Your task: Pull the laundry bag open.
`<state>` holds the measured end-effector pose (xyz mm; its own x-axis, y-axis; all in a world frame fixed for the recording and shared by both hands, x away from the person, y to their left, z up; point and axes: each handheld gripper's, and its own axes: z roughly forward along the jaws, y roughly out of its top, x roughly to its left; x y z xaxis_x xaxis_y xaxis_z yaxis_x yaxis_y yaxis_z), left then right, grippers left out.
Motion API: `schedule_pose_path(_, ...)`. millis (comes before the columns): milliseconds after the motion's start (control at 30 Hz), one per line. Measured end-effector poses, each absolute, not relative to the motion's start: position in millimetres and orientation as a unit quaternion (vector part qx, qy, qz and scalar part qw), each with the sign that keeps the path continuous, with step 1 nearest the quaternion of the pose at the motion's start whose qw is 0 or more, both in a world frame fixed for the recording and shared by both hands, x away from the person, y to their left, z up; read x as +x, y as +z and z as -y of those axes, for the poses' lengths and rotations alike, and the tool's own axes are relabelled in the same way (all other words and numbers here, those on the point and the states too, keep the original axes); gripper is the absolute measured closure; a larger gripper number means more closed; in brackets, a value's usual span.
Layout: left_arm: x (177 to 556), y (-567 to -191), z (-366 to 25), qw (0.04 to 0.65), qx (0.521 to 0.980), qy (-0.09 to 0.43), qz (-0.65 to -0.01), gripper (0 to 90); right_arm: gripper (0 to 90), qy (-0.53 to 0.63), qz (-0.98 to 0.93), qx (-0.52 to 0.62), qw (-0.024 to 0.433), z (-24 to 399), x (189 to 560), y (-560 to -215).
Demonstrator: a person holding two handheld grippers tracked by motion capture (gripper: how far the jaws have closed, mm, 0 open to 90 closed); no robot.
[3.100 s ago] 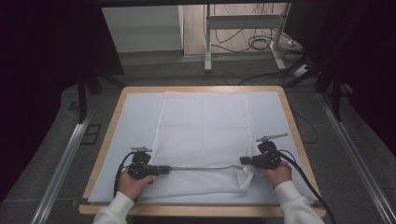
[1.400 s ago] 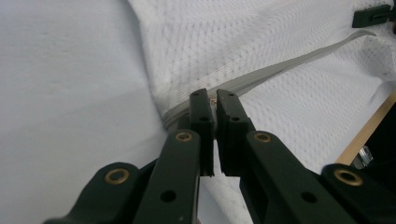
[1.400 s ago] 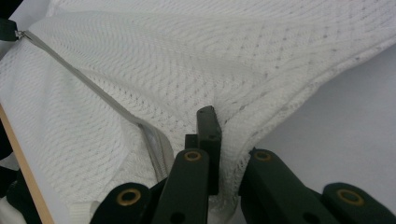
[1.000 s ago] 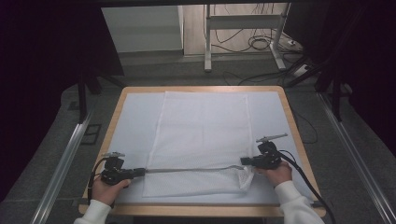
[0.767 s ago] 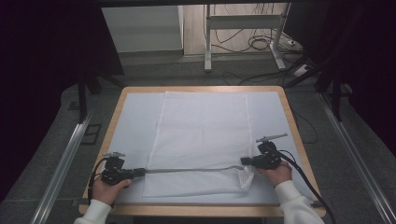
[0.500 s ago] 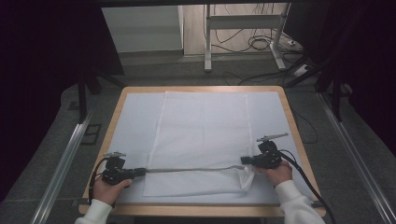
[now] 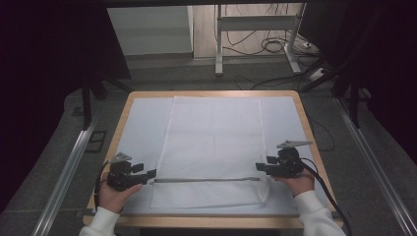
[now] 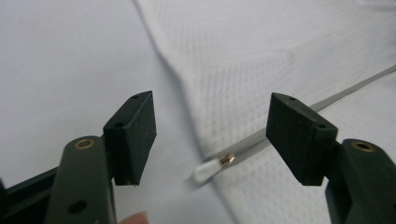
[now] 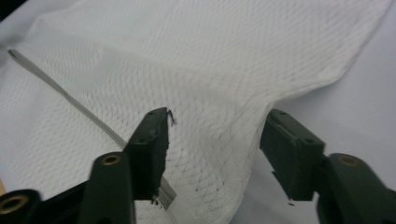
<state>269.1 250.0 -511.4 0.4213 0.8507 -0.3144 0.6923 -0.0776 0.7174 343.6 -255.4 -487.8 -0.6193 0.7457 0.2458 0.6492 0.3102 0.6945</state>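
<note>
High view: a white mesh laundry bag lies flat on the white-covered table, its grey zipper running straight across the near part of the bag. The left gripper sits at the zipper's left end, held by the person's left hand; the right gripper sits at the bag's near right edge, held by the right hand. The 2 grippers are well apart, 1 at each end of the zipper.

Left gripper view: the 2 jaws have just been opening and now stand wide apart. The white zipper pull, with its small brass slider, lies on the table cover between them, touched by neither pad. The zipper tape runs away to the upper right across the mesh.

Right gripper view: the jaws have just been opening and stand apart. A rumpled fold of the bag rises between them; whether the left pad touches the mesh cannot be told. The zipper passes under the left jaw.
</note>
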Motion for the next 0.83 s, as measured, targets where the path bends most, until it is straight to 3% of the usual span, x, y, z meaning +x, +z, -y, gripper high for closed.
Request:
schedule_pose_path(400, 290, -506, -232, 0.429, 0.748, 0.095, -0.498, 30.2, 32.0, 0.436, -0.792, 0.41, 0.12, 280, 341, -476)
schedule_pose_path(833, 294, -509, -246, 0.425, 0.741, 0.096, -0.511, 29.0, 27.6, 0.448, -0.781, 0.419, 0.118, 287, 339, -477)
